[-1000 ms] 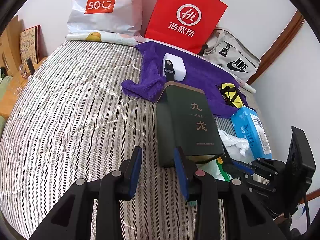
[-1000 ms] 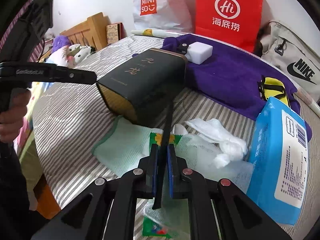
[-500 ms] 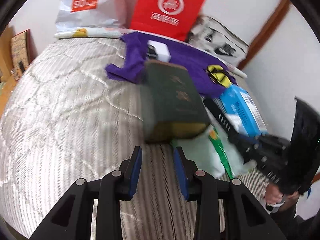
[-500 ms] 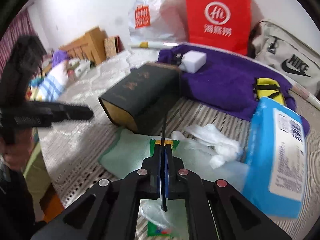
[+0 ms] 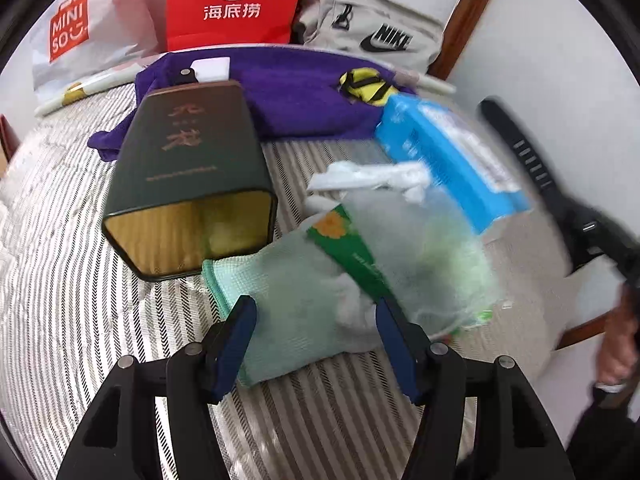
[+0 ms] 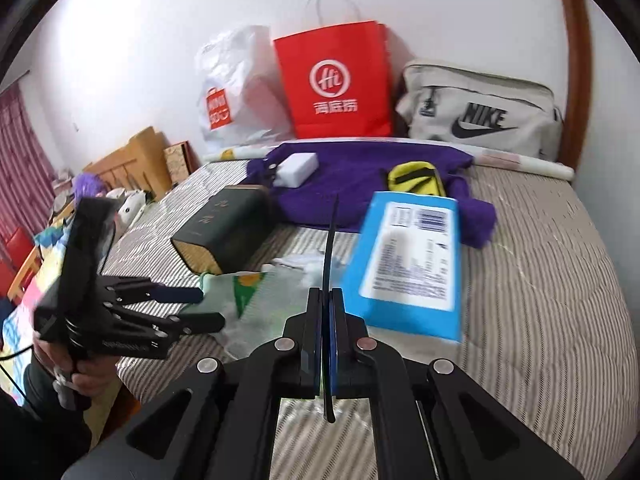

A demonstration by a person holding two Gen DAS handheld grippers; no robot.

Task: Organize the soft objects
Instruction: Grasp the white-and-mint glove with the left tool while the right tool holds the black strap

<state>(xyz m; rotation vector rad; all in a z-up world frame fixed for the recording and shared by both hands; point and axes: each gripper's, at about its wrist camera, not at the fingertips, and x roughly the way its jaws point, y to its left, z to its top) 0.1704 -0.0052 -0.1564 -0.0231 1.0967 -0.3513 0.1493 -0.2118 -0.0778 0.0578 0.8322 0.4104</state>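
Two grippers show. One left gripper has its blue fingers spread wide around one pale green knitted cloth on the striped bed. One right gripper is pressed together on one thin black strip, maybe a strap. One dark green box lies just left of the cloth, one blue tissue pack on the right.

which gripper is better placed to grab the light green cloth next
Left. The left gripper is open with its fingers either side of the light green cloth; the right gripper is shut on a thin black strip.
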